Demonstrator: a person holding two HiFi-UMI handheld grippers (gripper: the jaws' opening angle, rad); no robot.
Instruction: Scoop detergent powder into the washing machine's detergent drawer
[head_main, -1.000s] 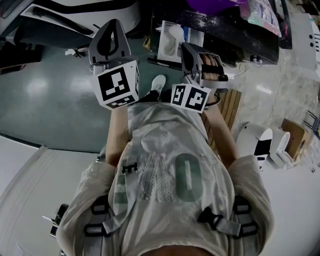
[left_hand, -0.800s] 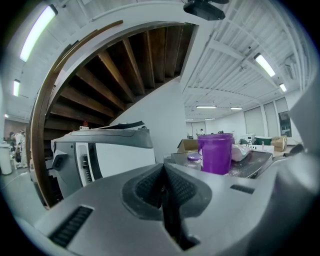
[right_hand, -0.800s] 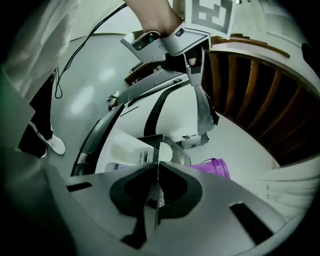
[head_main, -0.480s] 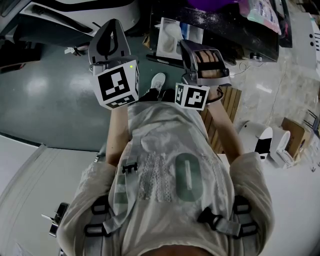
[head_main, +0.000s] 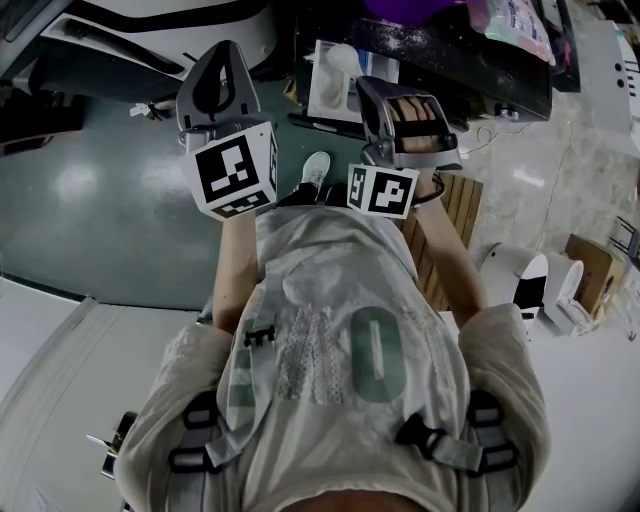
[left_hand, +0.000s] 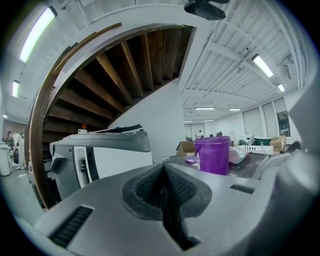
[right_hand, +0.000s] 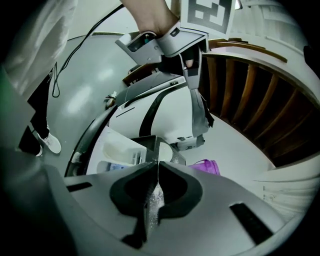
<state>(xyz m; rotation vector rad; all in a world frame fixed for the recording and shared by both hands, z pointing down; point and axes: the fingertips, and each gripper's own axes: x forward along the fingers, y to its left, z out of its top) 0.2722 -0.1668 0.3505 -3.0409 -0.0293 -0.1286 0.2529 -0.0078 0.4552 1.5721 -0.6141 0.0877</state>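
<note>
My right gripper (right_hand: 156, 167) is shut on the thin, powder-dusted handle of a dark grey scoop (right_hand: 159, 149). The scoop's cup sits just past the jaw tips and shows white inside. Beyond it lies the white detergent drawer (right_hand: 122, 150), pulled out, with the purple detergent tub (right_hand: 205, 166) to its right. In the head view the right gripper (head_main: 378, 92) hangs next to the drawer (head_main: 332, 82). My left gripper (head_main: 222, 60) is held up at the left, apart from both. Its jaws (left_hand: 162, 172) are shut with nothing between them, and the purple tub (left_hand: 212, 155) stands ahead of it.
A white machine (left_hand: 100, 155) stands under a wooden stair. The dark counter (head_main: 470, 60) is dusted with powder and carries bags. Below me are the green floor (head_main: 100, 200), a wooden slat mat (head_main: 455, 205) and the person's shoe (head_main: 316, 166).
The right gripper has moved forward and slightly left toward the drawer. The left gripper has stayed in place.
</note>
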